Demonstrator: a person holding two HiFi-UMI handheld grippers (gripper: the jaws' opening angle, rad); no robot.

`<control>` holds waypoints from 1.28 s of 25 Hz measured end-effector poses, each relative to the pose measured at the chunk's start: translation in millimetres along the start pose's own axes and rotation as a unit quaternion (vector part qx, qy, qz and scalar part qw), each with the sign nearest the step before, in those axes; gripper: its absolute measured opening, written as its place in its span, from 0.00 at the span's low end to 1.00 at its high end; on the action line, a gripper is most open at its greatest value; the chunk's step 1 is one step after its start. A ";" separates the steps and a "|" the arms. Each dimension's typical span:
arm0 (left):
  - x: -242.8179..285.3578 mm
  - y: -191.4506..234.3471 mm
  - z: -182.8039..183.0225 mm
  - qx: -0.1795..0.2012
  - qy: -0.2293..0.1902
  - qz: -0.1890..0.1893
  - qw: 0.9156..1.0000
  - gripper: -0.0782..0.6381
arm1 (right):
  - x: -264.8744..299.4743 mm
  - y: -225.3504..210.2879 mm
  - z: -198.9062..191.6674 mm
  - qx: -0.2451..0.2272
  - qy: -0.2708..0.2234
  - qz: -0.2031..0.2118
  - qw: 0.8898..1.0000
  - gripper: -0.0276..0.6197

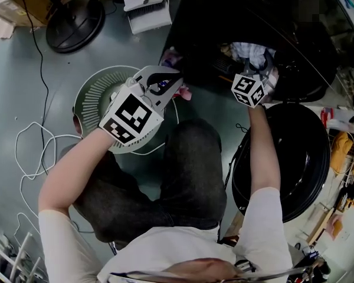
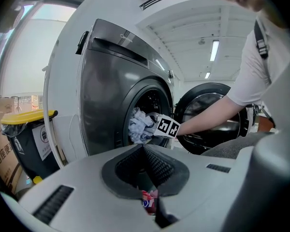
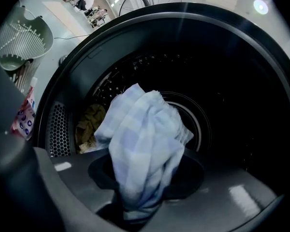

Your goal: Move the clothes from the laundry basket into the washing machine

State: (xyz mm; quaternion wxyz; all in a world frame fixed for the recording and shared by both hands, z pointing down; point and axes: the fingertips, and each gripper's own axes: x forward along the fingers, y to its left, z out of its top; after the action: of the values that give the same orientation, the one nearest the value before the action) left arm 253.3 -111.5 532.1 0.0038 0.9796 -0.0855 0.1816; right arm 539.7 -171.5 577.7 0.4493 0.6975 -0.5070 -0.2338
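Clothes are partway across, by the look of things. At the upper right of the head view the right gripper [image 1: 261, 74] is at the mouth of the washing machine [image 2: 111, 91], clenched on a pale blue-and-white checked cloth [image 3: 140, 149]. In the right gripper view that cloth bunches up between the jaws in the middle of the frame, with the dark drum [image 3: 222, 81] open behind it. An olive garment [image 3: 89, 124] lies inside the drum at the left of that frame, so at least one item is already in.

The left gripper [image 1: 163, 86] hangs at the centre left of the head view, above the pale green laundry basket [image 1: 91, 93]. Its jaws are pinched on a small red patterned cloth [image 2: 147, 202], which dangles at the bottom of the left gripper view, well apart from the washer mouth. The washer door [image 1: 295, 158] stands open at the right of the head view.

What is left, as I judge it: let the checked cloth go inside the drum, then carry the red patterned cloth over and drop it in. The slatted wall of the basket looks bare, but the gripper and the person's arm cover part of its bottom, so I cannot say whether more clothes wait there.
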 end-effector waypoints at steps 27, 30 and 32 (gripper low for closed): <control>-22.1 19.8 -7.4 -0.001 -0.005 0.025 1.000 0.12 | 18.9 39.8 -7.8 -0.010 0.070 0.108 0.992 0.83; -26.6 36.1 -12.7 -0.008 -0.004 0.044 0.999 0.12 | 14.3 42.0 -2.1 -0.006 0.071 0.114 0.991 0.82; -27.7 44.7 -16.9 -0.029 -0.003 0.051 0.998 0.12 | 9.5 41.4 4.1 -0.005 0.065 0.116 0.991 0.80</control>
State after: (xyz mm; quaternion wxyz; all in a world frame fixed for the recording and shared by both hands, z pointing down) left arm 214.3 -150.3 536.9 0.0225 0.9742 -0.1400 0.1757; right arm 519.5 -185.3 612.8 0.5088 0.6459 -0.5526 -0.1364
